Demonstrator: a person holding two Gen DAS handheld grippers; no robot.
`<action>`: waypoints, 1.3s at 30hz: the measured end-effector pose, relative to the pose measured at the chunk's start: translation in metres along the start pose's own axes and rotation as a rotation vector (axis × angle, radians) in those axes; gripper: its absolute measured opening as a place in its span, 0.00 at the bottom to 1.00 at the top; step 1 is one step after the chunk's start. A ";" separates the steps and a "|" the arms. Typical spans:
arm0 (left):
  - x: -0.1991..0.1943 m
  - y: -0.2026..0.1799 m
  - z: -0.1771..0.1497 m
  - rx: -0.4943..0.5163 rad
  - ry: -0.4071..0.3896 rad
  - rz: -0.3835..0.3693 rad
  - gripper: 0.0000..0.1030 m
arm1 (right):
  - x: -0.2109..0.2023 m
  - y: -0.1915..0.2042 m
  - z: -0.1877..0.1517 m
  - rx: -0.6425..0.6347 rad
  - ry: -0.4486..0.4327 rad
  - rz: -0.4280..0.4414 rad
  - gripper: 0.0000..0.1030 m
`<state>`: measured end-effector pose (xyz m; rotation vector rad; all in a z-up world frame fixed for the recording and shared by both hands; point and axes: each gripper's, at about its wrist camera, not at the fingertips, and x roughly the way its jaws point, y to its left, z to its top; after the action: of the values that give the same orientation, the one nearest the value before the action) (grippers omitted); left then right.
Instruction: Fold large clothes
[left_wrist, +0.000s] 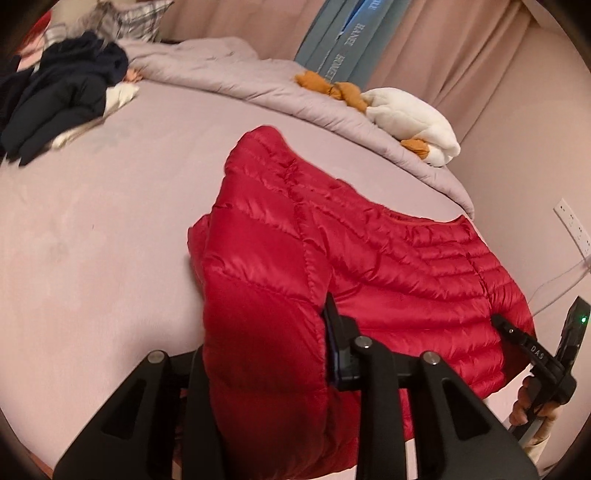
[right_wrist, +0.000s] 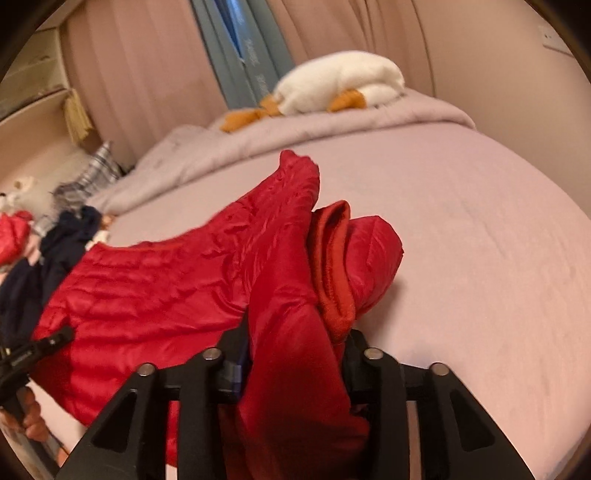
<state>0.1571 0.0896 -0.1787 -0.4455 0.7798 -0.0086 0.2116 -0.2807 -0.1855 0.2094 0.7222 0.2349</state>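
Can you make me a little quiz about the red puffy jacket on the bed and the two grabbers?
1. True or false: the red puffer jacket lies on a wooden floor.
2. Which toy rests on the rumpled duvet? A) white plush goose B) teddy bear C) toy car
3. Fill in: fabric of the jacket sits between the fingers of both the left gripper and the ____ gripper.

Key
1. False, it lies on the pink bed sheet.
2. A
3. right
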 end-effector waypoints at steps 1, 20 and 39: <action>-0.001 0.002 -0.002 -0.007 0.005 0.010 0.35 | -0.001 0.000 -0.001 -0.004 0.000 -0.014 0.47; -0.090 -0.028 -0.024 0.032 -0.116 0.040 1.00 | -0.091 0.009 0.002 0.023 -0.181 -0.082 0.98; -0.103 -0.063 -0.060 0.127 -0.133 0.167 1.00 | -0.111 0.060 -0.031 -0.130 -0.197 -0.025 0.99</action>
<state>0.0522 0.0267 -0.1213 -0.2568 0.6788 0.1256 0.1017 -0.2510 -0.1230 0.0975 0.5121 0.2332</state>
